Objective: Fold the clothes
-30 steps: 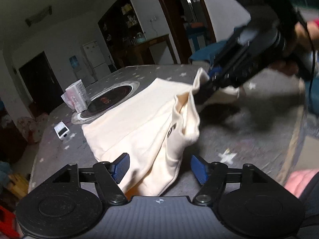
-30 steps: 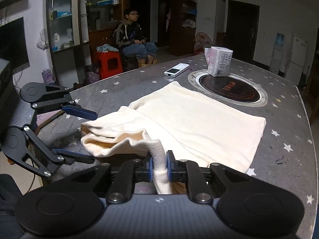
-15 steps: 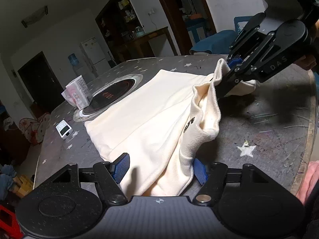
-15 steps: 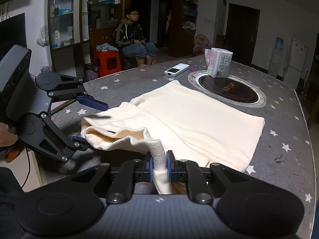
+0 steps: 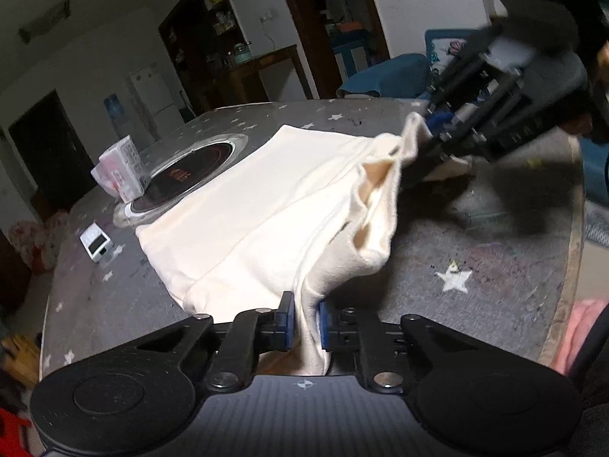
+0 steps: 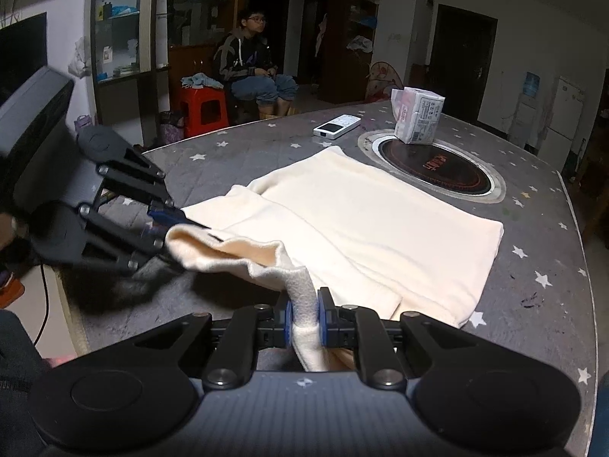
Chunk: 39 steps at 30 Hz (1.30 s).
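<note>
cream garment (image 6: 365,224) lies on the desk (image 6: 540,251), stretching far from both claws; the left claw (image 5: 306,320) is closing on its near edge, the right claw (image 6: 306,321) is clamped on the same edge.

Your left gripper (image 5: 306,321) is matte black with two round discs at the base, jointed linkage bars fastened by silver screws, and blue pads (image 5: 288,320) on the inner faces of its fingers. A ribbed dark plate with a small white cross mark sits in the middle. Your right gripper (image 6: 305,321) is built the same: black discs, silver screws, blue pads (image 6: 288,321), ribbed centre plate.
</note>
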{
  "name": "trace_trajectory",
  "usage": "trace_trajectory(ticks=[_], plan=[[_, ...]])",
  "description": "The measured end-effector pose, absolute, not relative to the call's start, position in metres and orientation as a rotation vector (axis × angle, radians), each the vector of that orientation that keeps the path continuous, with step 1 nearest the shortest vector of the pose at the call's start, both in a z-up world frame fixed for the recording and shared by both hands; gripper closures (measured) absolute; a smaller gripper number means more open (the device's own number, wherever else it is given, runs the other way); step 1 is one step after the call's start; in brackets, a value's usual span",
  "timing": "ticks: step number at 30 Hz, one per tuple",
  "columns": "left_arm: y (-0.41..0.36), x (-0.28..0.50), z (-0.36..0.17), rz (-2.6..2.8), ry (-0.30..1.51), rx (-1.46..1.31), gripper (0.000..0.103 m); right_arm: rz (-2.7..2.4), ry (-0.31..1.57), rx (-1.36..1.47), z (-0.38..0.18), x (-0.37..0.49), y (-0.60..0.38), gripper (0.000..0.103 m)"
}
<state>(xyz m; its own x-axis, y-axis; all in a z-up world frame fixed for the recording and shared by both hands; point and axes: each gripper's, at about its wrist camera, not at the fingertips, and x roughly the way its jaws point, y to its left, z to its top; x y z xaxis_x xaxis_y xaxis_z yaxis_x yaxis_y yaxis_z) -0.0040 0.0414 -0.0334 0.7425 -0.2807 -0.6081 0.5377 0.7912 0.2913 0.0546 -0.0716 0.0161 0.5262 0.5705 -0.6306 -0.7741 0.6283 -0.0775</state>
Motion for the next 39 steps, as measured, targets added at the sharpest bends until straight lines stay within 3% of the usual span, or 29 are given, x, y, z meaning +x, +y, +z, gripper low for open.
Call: trace_trajectory(ticks=[16, 27, 34, 39], plan=[[0.052, -0.075, 0.032, -0.606, 0.651, 0.401, 0.091, 1.033, 0.689, -0.408, 0.074, -0.015, -0.092, 0.093], [0.059, 0.032, 0.059, -0.578, 0.739, 0.287, 0.091, 0.971, 0.705, -0.386, 0.108, 0.076, -0.082, 0.093], [0.067, 0.114, 0.026, -0.474, 0.831, 0.176, 0.090, 0.905, 0.748, -0.377, 0.078, 0.151, -0.062, 0.093], [0.076, 0.146, 0.000, -0.386, 0.873, 0.093, 0.084, 0.831, 0.821, -0.296, 0.033, 0.190, -0.055, 0.091]])
